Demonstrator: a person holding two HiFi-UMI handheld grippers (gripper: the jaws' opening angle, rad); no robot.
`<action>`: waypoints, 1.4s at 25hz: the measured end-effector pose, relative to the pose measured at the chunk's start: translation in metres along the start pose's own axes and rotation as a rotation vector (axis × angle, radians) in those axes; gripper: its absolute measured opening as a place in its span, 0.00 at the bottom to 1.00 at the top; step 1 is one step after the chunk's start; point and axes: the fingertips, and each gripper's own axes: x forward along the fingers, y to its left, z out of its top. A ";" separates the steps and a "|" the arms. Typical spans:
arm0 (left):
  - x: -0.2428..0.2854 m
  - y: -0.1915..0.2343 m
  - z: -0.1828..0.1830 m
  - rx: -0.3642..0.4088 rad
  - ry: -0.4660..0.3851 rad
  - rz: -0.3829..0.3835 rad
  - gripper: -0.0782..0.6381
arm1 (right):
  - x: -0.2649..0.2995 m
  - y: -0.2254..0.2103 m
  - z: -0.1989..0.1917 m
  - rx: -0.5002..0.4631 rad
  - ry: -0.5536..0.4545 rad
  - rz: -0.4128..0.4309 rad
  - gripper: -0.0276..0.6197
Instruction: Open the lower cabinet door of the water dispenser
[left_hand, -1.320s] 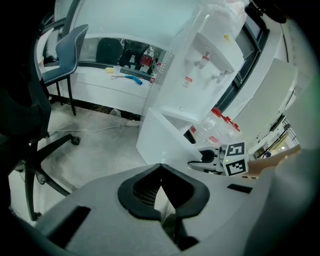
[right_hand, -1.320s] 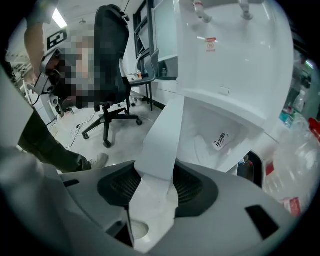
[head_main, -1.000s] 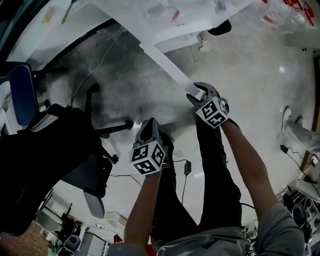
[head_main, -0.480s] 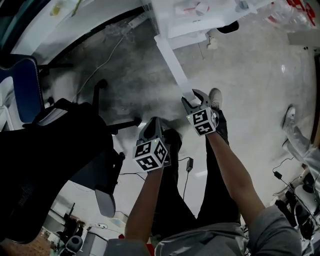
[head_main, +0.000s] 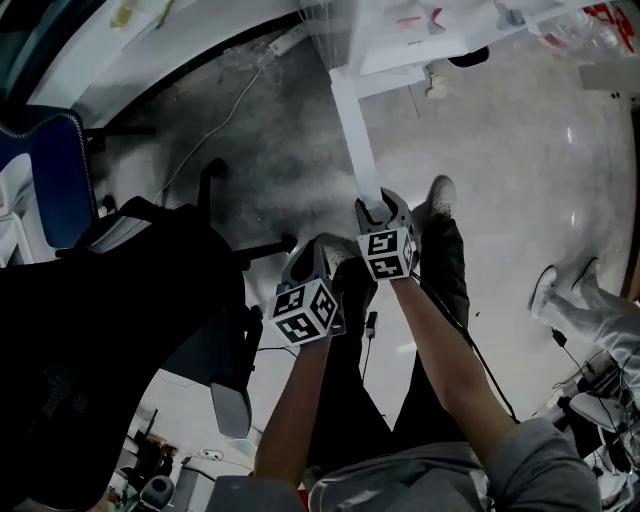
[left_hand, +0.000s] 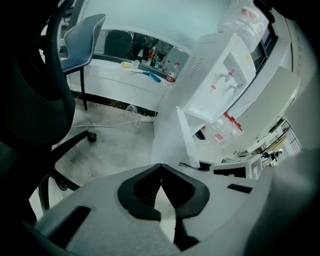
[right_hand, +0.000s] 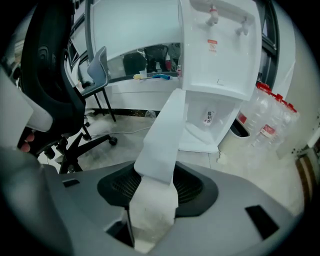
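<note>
The right claw pinches the free edge of the door, its pads pressed on either face of the white panel. The left claw, just beside it on the left, is pressed together on nothing. From the right claw the door runs straight ahead to its hinge on the dispenser, swung well clear of the front, so the lower compartment beyond stands exposed. The opening looks essentially done; only letting go seems left. The door is a plain, flat white slab.
</note>
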 end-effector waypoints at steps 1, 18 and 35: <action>-0.001 0.005 0.001 -0.004 0.001 0.002 0.12 | 0.001 0.004 0.001 0.011 0.003 -0.011 0.36; -0.013 0.064 0.027 -0.049 -0.002 0.031 0.12 | 0.020 0.056 0.022 0.192 0.028 -0.139 0.36; -0.018 0.089 0.035 -0.047 0.001 0.036 0.12 | 0.040 0.091 0.042 0.324 0.040 -0.211 0.36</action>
